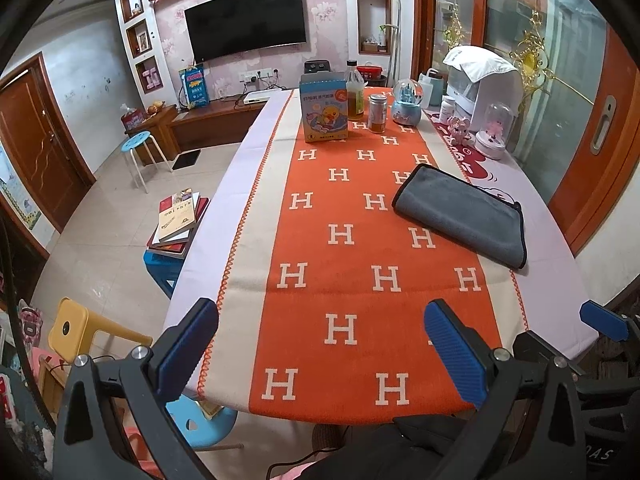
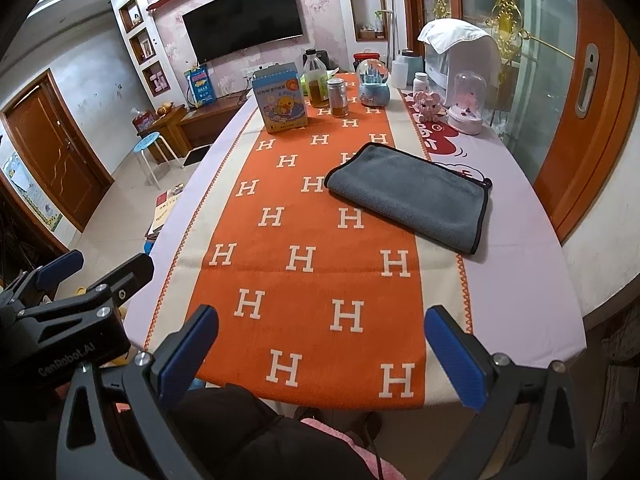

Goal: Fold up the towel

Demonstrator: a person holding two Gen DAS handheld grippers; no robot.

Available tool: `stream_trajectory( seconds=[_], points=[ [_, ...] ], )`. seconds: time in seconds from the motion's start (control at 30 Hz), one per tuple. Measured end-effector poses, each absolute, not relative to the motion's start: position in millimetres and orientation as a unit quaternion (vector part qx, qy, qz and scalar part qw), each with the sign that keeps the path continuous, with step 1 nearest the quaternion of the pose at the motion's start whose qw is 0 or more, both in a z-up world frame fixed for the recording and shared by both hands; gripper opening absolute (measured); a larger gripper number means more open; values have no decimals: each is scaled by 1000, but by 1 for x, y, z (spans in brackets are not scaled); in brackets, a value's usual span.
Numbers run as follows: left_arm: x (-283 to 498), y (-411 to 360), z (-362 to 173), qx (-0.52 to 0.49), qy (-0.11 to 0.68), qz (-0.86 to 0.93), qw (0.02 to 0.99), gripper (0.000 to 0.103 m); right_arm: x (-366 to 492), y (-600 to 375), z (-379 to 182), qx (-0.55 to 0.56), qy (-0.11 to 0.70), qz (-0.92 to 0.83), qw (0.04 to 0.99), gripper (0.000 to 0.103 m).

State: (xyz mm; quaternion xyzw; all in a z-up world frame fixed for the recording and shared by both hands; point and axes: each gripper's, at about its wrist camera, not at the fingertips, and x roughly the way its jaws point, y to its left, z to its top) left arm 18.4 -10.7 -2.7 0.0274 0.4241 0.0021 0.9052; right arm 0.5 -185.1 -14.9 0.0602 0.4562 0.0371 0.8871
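A grey towel (image 1: 464,216) with a black hem lies folded flat on the table's right side, half on the orange runner (image 1: 340,280); it also shows in the right wrist view (image 2: 412,196). My left gripper (image 1: 320,344) is open and empty above the near table edge, well short of the towel. My right gripper (image 2: 320,348) is open and empty, also over the near edge. The right gripper's blue fingertip (image 1: 604,320) shows at the right of the left wrist view. The left gripper (image 2: 76,280) shows at the left of the right wrist view.
At the table's far end stand a blue duck box (image 1: 324,112), a bottle (image 1: 354,92), a jar (image 1: 378,112), a snow globe (image 1: 408,104) and a white appliance (image 1: 480,84). Stools and stacked books (image 1: 176,220) are on the floor to the left.
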Motion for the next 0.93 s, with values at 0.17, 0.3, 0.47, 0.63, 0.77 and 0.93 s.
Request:
stream_trajectory(
  seconds=[0.17,0.3,0.47,0.63,0.77,0.93],
  points=[
    [17,-11,-4,27,424,1,905,102,-1,-187,-18,62,462,35,884,103],
    [14,-13,-6,28,424,-1,905,102,-1,-189,-18,64,464,32,883,103],
    [12,-16,-8,30,425,-2,905,102,-2,-190,-19,64,464,32,883,103],
    [13,-16,-7,29,425,-2,905,102,-2,-190,-19,65,465,34,882,103],
    [12,-16,-8,30,426,-2,904,102,-1,-190,-19,64,465,32,883,103],
    [13,-16,-9,29,427,-3,904,102,0,-191,-19,64,465,32,882,103]
  ],
)
